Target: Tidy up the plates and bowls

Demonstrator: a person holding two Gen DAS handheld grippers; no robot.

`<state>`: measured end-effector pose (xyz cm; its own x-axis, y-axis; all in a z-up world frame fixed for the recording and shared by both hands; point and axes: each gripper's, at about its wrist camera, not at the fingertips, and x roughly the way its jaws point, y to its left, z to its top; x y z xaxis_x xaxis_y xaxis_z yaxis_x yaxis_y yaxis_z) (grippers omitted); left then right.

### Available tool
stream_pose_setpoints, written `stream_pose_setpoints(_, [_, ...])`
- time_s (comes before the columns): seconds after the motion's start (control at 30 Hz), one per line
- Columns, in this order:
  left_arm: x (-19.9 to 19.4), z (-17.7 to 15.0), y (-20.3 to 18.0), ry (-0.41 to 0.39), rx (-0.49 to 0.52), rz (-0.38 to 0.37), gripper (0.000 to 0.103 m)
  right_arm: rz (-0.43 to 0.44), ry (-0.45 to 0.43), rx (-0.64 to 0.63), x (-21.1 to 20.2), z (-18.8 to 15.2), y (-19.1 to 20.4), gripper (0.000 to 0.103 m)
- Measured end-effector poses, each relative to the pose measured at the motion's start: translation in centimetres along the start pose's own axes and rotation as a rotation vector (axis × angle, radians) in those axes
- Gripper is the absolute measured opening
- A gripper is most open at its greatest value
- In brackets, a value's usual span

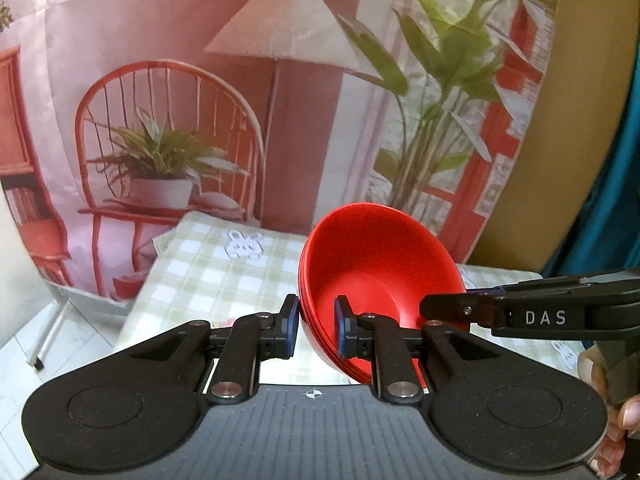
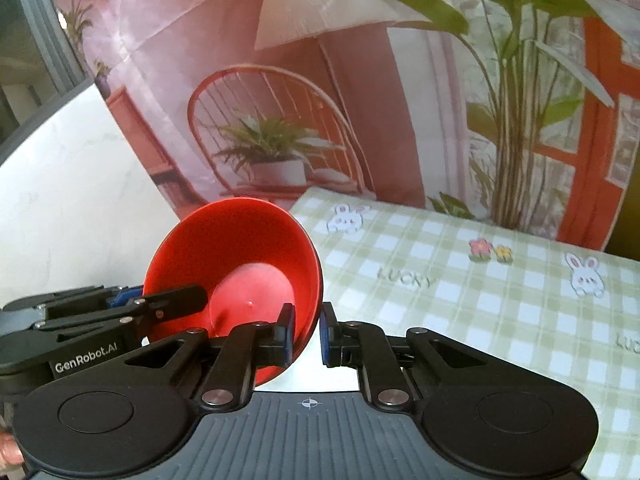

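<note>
Red nested bowls (image 1: 372, 264), probably light, stiff, slick plastic, hang tilted above the checked desk (image 2: 460, 280), left gripper (image 1: 316, 326) and right gripper (image 2: 308, 332) fingers clenched on opposite rim walls, the soundest hold.

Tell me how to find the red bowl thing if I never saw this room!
Look in front of the big pink curtain printed with a chair and lamp, above the table with the green checked bunny cloth. Two black grippers, the left gripper and the right gripper, pinch opposite rims of the stack of red bowls, held tilted in the air. It is the only shiny red dish there.
</note>
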<state>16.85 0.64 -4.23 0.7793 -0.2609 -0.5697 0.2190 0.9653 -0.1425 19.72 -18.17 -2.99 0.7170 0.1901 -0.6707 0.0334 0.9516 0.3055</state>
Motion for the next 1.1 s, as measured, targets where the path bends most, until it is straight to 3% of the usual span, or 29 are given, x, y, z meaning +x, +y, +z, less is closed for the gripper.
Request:
stream_pose_setpoints(0.47, [-0.2, -7.7, -2.0, 0.133, -0.038, -0.073, 0.020, -0.068, 0.085, 0.001, -2.5, -7.4, -1.6, 0.012])
stream_pose_setpoints(1.1, [3.0, -12.4, -2.4, 0.251, -0.064, -0.112, 0.020, -0.110, 0.182, 0.021, 0.5, -11.2, -4.2, 0.012])
